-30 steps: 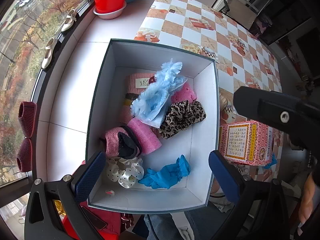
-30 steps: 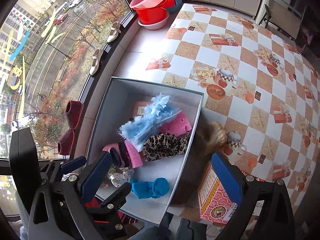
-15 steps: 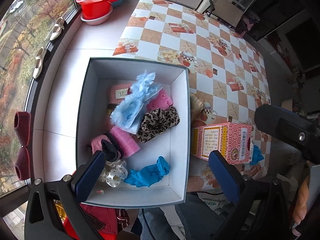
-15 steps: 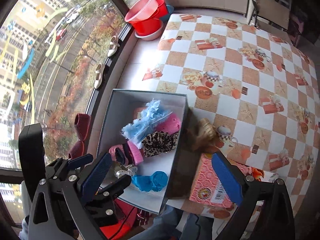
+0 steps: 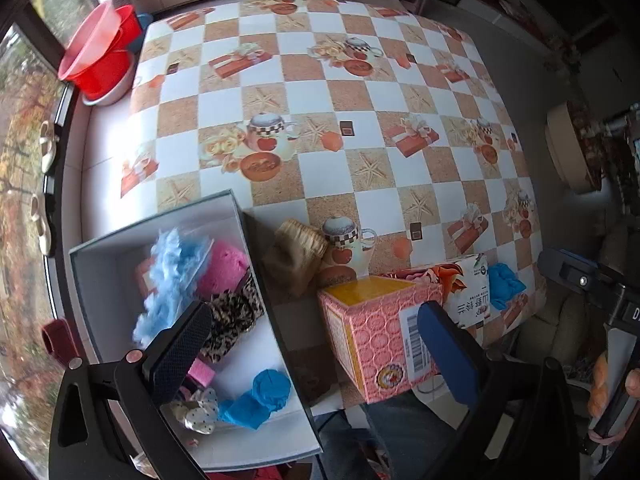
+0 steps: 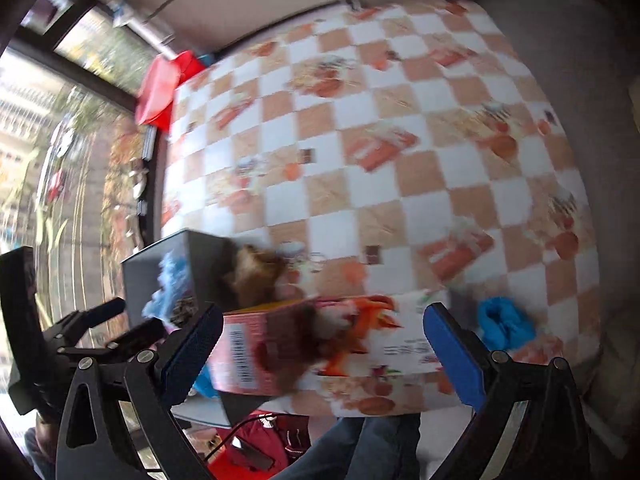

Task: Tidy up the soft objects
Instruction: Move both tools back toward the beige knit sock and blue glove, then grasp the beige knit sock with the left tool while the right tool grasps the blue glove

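The surface (image 5: 360,92) wears a checked cloth printed with starfish, teapots and gift boxes. At its near left corner stands the white box (image 5: 100,288), open on top and part-filled with soft things: a pale blue feathery piece (image 5: 172,276) against a pink sponge (image 5: 222,268), a leopard-print scrunchie (image 5: 228,320) in front of them, and nearest the camera a crumpled blue glove (image 5: 260,396) beside a white dotted scrunchie (image 5: 198,410). Just outside the box's right wall lies a tan knitted piece (image 5: 296,252) on the cloth. Right of that stands a pink patterned carton (image 5: 372,320), with a white tissue pack (image 5: 466,288) close beside it and a second blue glove (image 5: 504,280) lying just past the pack, near the surface's edge; the carton and pack stand between the box and that glove.

The left hand-held gripper (image 5: 316,354) hangs with its jaws spread wide, holding nothing. The right hand-held gripper (image 6: 320,354) is likewise spread and empty; its view is blurred.

Against the earlier frames, both cameras have swung from looking down into the box toward the right, so the carton and the loose glove now fall near the middle.
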The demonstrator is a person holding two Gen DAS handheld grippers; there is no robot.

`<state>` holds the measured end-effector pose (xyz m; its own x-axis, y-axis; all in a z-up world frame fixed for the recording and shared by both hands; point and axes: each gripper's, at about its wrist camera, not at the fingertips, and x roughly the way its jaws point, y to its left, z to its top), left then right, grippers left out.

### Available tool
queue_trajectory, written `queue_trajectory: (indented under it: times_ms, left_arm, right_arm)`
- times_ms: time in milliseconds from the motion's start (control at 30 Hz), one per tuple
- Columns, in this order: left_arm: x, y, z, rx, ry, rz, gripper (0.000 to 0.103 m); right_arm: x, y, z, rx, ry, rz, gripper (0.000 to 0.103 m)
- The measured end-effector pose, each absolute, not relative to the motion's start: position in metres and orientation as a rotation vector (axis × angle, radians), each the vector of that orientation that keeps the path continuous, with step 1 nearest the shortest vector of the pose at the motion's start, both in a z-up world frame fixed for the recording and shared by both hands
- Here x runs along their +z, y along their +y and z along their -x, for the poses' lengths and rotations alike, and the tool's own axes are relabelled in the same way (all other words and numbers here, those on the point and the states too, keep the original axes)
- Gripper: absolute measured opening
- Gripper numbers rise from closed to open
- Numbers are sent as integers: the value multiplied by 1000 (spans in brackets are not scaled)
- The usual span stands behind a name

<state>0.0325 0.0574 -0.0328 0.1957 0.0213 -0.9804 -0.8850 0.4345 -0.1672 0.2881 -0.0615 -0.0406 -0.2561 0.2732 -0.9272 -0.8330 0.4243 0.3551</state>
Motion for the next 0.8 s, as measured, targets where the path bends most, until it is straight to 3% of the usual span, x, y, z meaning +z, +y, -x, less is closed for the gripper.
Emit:
queue_trajectory:
  times_ms: [400,800]
  left_arm:
    - [-130,110,-131,592,1539,799,103]
    - [-208,103,-150,501,1817,780,103]
  right_arm:
    - [-138,-119,-396,848,1665,412,101]
    - [-200,-145,-422,743,1782,366,101]
